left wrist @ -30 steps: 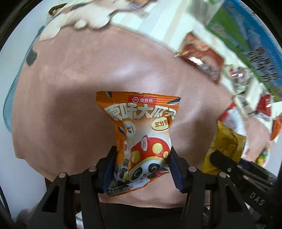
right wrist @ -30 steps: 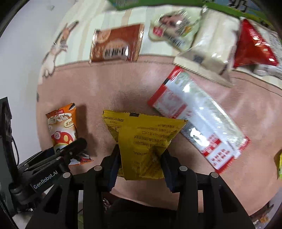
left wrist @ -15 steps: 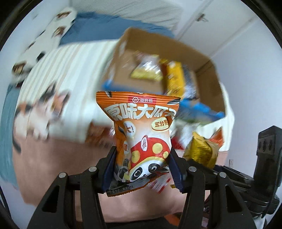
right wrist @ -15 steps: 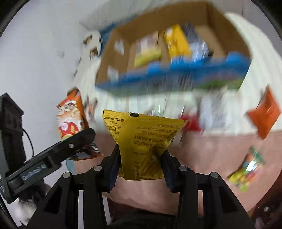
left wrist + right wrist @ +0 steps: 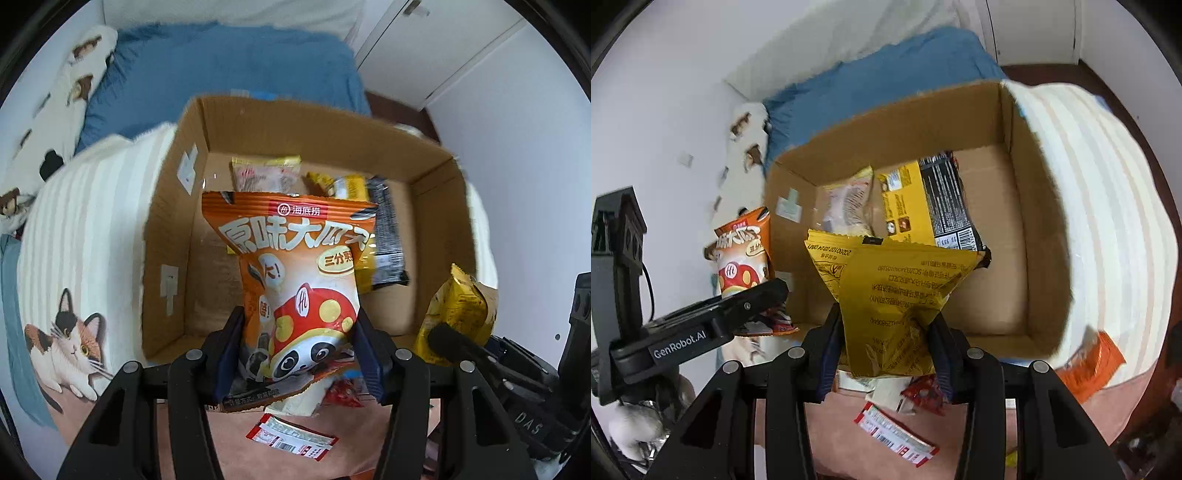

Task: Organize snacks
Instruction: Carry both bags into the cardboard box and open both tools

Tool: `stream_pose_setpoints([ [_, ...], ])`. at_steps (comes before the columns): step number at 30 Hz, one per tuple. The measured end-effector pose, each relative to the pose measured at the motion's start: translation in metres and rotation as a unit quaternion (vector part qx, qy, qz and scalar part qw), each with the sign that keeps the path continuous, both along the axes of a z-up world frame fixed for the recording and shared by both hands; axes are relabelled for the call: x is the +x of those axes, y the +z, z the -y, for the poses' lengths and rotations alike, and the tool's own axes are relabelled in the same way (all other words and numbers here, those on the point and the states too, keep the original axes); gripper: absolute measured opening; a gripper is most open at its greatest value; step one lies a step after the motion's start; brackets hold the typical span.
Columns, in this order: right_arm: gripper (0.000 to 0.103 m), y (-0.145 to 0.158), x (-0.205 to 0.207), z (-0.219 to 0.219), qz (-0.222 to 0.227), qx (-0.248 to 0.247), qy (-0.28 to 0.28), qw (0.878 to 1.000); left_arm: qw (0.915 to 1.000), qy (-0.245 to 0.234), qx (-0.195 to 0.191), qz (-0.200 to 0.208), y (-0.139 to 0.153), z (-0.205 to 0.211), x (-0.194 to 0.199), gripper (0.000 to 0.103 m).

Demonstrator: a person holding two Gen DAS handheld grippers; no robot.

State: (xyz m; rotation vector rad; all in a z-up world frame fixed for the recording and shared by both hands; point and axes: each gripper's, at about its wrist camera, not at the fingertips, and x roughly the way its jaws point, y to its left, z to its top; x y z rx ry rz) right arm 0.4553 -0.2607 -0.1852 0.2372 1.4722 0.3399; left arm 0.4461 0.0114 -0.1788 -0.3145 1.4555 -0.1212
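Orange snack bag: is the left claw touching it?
Touching. The left wrist view shows the left claw pinching the orange snack bag from both sides.

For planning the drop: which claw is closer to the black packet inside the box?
Right, probably. The right claw holds its yellow bag just before the black packet; the left claw sits further left.

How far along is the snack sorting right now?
Partly done. The cardboard box already holds a pale packet and a yellow-and-black packet. In hand: the left claw grips an orange packet, and the right claw grips a yellow packet, both facing the box. Left: a red-and-white packet and other loose packets.
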Motion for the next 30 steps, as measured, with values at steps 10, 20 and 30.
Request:
stream_pose_setpoints([
  [10,0.046,-0.073,0.030,-0.032,-0.074,-0.065,0.041,0.994,0.9947,-0.027,0.035,-0.093,-0.067,0.002,0.025,0.053],
  [20,0.098,-0.102,0.033,-0.033,-0.120,-0.084,0.040,0.988,0.9923,-0.011,0.040,-0.117,-0.078,-0.004,0.028,0.065],
  [30,0.098,-0.102,0.028,-0.029,-0.099,-0.116,0.045,0.987,0.9950,-0.008,0.044,-0.089,-0.062,-0.006,0.016,0.091],
])
